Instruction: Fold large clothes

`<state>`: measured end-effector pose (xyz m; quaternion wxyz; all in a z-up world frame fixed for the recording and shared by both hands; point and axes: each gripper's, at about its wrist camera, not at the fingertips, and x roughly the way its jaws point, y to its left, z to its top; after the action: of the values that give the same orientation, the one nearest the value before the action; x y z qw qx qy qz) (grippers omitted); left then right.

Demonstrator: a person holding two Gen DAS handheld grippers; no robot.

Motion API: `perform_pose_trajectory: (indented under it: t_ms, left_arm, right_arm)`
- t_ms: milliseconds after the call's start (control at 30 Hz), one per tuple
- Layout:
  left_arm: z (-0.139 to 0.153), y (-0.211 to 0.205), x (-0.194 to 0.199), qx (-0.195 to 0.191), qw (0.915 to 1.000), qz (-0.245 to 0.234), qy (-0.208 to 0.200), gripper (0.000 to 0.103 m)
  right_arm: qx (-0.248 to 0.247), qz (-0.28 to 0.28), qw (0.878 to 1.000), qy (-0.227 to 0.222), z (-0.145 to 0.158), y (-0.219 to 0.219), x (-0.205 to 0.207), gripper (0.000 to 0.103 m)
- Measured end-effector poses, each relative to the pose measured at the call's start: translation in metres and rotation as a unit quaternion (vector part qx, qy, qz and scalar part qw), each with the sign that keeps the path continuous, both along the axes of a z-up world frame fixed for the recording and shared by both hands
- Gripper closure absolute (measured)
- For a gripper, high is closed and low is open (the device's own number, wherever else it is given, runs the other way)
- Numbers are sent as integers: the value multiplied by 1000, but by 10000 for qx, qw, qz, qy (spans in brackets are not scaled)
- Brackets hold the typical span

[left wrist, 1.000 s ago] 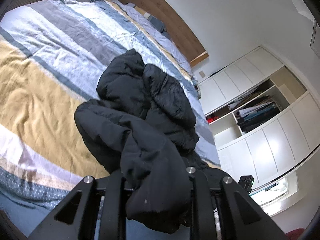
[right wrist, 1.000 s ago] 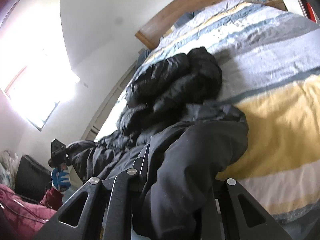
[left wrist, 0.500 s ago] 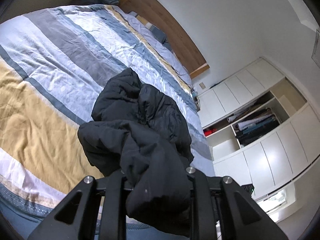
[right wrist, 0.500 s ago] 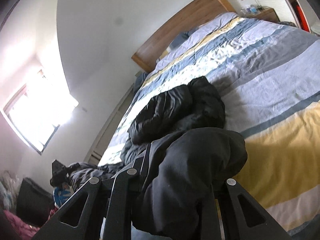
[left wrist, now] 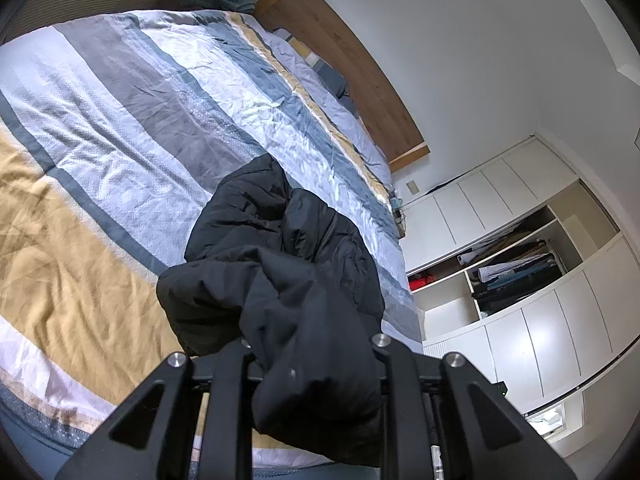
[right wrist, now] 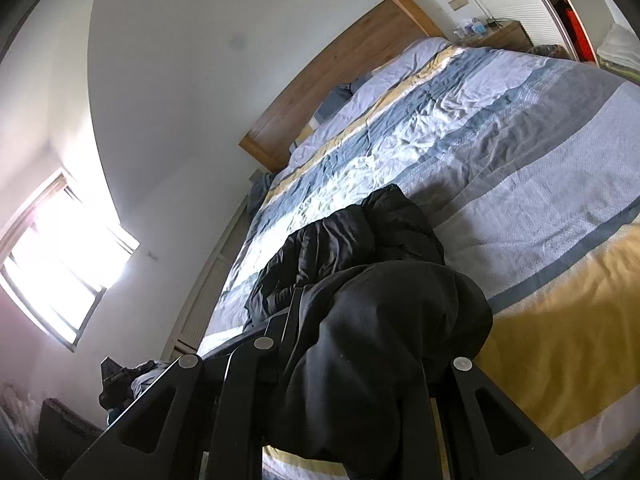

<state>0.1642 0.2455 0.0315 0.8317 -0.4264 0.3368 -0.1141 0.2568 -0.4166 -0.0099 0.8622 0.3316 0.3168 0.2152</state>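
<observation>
A large black puffer jacket (left wrist: 280, 248) lies bunched on the striped bed cover (left wrist: 120, 120). My left gripper (left wrist: 312, 364) is shut on a thick fold of the jacket, which drapes over its fingers and hides the tips. In the right wrist view the same jacket (right wrist: 352, 240) trails back onto the bed cover (right wrist: 520, 160), and my right gripper (right wrist: 344, 360) is shut on another bunched part of it. Both held parts are lifted above the bed near its foot edge.
A wooden headboard (left wrist: 360, 64) and pillows are at the far end. White wardrobes with open shelves of clothes (left wrist: 512, 272) stand to the right in the left wrist view. A bright window (right wrist: 52, 256) and a radiator are at the left in the right wrist view.
Both grippers have risen and pulled back toward the foot of the bed with the jacket in them. More of the bed cover shows, and the jacket stretches out behind them.
</observation>
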Motion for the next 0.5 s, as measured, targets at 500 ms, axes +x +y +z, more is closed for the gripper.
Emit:
perform_pose_trajectory:
  t_ms: [500]
  left_arm:
    - [8, 8, 54, -106, 9999, 54, -5, 84]
  right_arm:
    - [479, -346, 9982, 122, -4, -6, 45, 85]
